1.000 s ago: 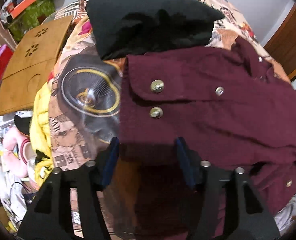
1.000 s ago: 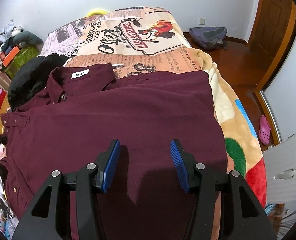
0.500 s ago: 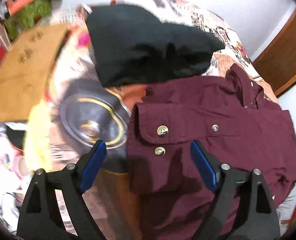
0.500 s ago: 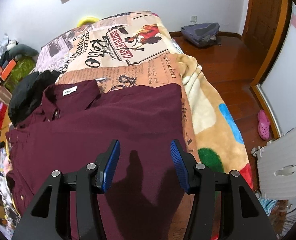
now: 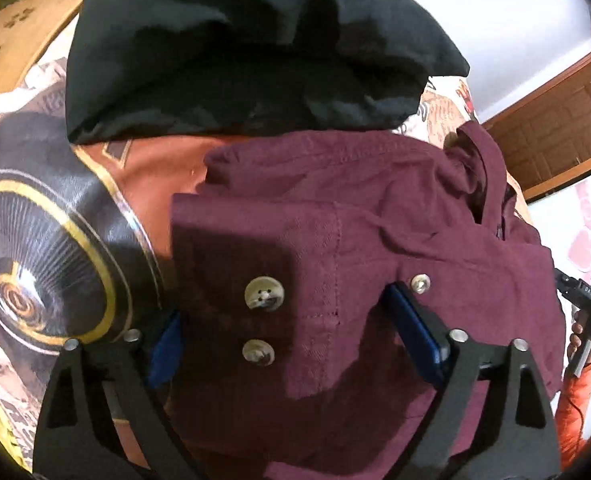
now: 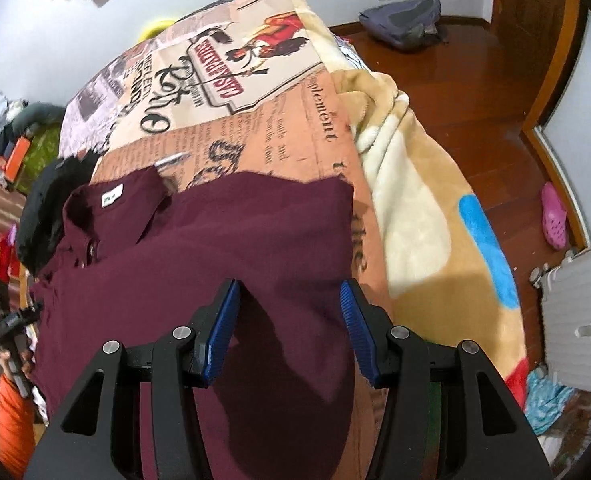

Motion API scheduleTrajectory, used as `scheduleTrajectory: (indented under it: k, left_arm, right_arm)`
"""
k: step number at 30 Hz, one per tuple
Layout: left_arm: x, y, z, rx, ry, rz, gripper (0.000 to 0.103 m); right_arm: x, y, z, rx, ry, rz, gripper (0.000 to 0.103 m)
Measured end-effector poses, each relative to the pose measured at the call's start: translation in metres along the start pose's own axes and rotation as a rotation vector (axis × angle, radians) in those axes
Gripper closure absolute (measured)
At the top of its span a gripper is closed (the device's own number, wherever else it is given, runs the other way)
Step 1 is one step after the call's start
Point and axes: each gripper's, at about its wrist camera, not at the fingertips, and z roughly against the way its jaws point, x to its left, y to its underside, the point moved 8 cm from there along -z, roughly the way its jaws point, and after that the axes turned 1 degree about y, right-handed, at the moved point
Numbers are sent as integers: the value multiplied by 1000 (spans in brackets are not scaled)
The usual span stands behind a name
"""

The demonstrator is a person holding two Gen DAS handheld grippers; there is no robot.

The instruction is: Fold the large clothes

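Note:
A maroon button-up shirt (image 5: 395, 208) lies spread on the bed, its collar and label (image 6: 111, 198) toward the far side. My left gripper (image 5: 291, 340) stands wide open, low over the sleeve cuff (image 5: 235, 248). Two pale buttons (image 5: 264, 294) sit between its blue pads, and the left pad is partly hidden by the cuff's edge. My right gripper (image 6: 289, 332) hovers half open above the shirt (image 6: 235, 240) near its right edge, with nothing between its fingers.
A black garment (image 5: 235, 48) is heaped just beyond the cuff. The printed bedspread (image 6: 255, 92) and a beige blanket (image 6: 415, 200) drape toward the wooden floor, where a backpack (image 6: 403, 20) and a pink shoe (image 6: 553, 216) lie. A brown board (image 5: 11, 40) sits far left.
My left gripper has opened wider and dropped closer onto the cuff. My right gripper has slid toward the shirt's right edge, still half open.

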Motion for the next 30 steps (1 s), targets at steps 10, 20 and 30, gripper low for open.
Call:
scheduleTrajectory:
  k: [10,20,30]
  left_arm:
    - [2,5,21,-57,67,89,72]
    - [-41,-5,82,-179,47,-6,88]
    - [-107,-46,197,-451,-10,-202,92]
  right_arm:
    - [-13,-14,-16,-24,-5,-49,51]
    - [19,-39,38,-190,11,52,95]
    - [96,-81,114,-390,-23,253,96]
